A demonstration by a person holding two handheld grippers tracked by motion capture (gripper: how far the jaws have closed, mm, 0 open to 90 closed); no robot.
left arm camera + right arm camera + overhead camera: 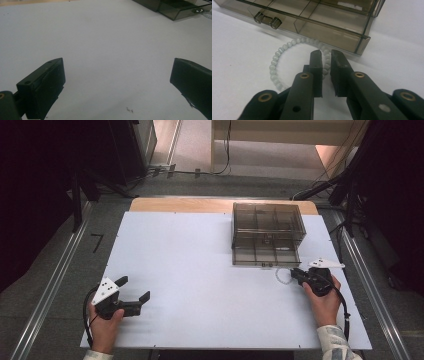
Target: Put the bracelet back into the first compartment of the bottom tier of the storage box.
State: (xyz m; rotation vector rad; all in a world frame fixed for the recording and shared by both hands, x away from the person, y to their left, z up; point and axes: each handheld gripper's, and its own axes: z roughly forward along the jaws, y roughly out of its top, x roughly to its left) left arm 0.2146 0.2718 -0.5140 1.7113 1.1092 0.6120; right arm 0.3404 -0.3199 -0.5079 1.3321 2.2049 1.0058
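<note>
On the white table (200, 270), near its right edge, the right gripper (326, 56) has its two black jaws drawn nearly together over a bracelet of pale round beads (277, 53) — the right side of the loop runs between the tips, and the pads look to be pinching those beads, with just a thin slit left between the jaws. The bracelet lies flat on the tabletop, its far arc just in front of the smoky transparent drawer box (317, 20), close by the lower front corner and to the right of the small drawer handle (267, 20). From the high view, the same gripper (295, 274) sits right in front of the box (267, 232), which stands toward the far right part of the table, and the bracelet shows as a faint ring (283, 275) touching the jaw tips. Over at the near left, well apart from all this, the left gripper (134, 289) rests low above the table in the person's hand — jaws spread wide, nothing between them, bare white surface ahead in its own view (117, 75).
</note>
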